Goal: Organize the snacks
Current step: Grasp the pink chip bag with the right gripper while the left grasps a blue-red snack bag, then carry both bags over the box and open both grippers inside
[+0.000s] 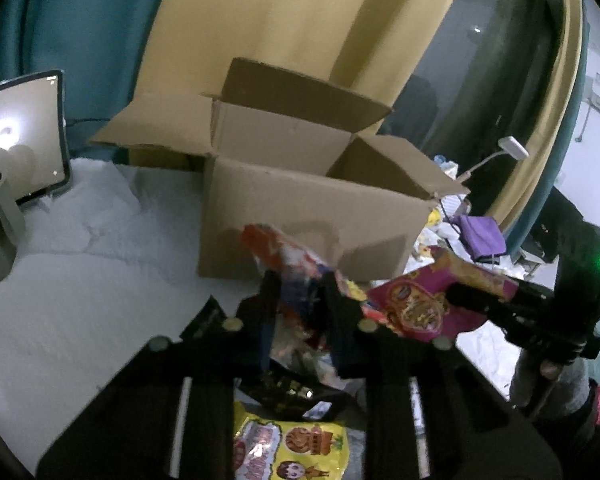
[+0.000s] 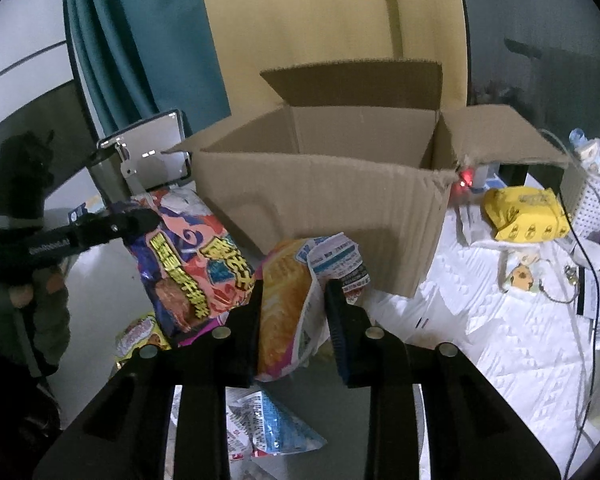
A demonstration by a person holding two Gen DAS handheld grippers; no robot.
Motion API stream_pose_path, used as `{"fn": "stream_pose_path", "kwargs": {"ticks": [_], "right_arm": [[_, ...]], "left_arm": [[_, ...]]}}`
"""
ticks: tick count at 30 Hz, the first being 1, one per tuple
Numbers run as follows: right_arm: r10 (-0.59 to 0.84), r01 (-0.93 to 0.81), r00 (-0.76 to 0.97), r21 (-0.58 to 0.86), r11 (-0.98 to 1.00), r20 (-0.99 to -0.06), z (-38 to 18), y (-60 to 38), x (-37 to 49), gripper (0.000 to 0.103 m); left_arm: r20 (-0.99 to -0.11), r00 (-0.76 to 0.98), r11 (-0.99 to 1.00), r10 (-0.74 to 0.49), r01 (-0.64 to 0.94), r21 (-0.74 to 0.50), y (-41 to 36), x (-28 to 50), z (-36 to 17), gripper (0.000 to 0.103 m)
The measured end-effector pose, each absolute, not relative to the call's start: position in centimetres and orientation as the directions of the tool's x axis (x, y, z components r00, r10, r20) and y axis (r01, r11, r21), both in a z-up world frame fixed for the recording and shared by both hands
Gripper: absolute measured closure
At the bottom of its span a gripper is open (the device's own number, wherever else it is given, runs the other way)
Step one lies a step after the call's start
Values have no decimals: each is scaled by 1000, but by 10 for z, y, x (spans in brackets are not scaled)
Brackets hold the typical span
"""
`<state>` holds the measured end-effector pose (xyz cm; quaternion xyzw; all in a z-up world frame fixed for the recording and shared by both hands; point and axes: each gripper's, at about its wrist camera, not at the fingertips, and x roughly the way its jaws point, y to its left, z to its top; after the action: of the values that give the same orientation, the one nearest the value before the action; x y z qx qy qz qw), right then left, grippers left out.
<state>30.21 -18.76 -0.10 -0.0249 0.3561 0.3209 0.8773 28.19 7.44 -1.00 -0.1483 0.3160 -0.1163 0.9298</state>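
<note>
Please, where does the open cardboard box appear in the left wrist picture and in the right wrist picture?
Left wrist: the cardboard box stands at centre, beyond the gripper, flaps open.
Right wrist: the cardboard box stands at centre, slightly right, flaps open.
Shared landmark: the mirror, left of the box in both.

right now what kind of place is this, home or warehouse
Most likely a home room, not a warehouse: teal curtains hang behind, a small mirror stands by an open cardboard box, and a bendy desk lamp sits nearby.

Both claws are matte black plastic: the left claw (image 1: 300,300) and right claw (image 2: 292,312) carry round silver screws at the finger bases and blue-edged pads. White lettering marks one handle; bare fingertips (image 2: 20,294) grip it.
</note>
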Motion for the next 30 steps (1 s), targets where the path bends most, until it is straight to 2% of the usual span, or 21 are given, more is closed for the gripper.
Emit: {"fn": "stream_pose_path", "kwargs": {"ticks": [17,30], "right_arm": [[548,-581,589,160,798,-594,32,-194,307,74],[565,-582,640,150,799,-521,66,-190,336,74]], "left_arm": [[-442,845,929,-302,157,-335,78,274,39,88],[-354,892,938,-281,178,-297,84,298,85,90]]}}
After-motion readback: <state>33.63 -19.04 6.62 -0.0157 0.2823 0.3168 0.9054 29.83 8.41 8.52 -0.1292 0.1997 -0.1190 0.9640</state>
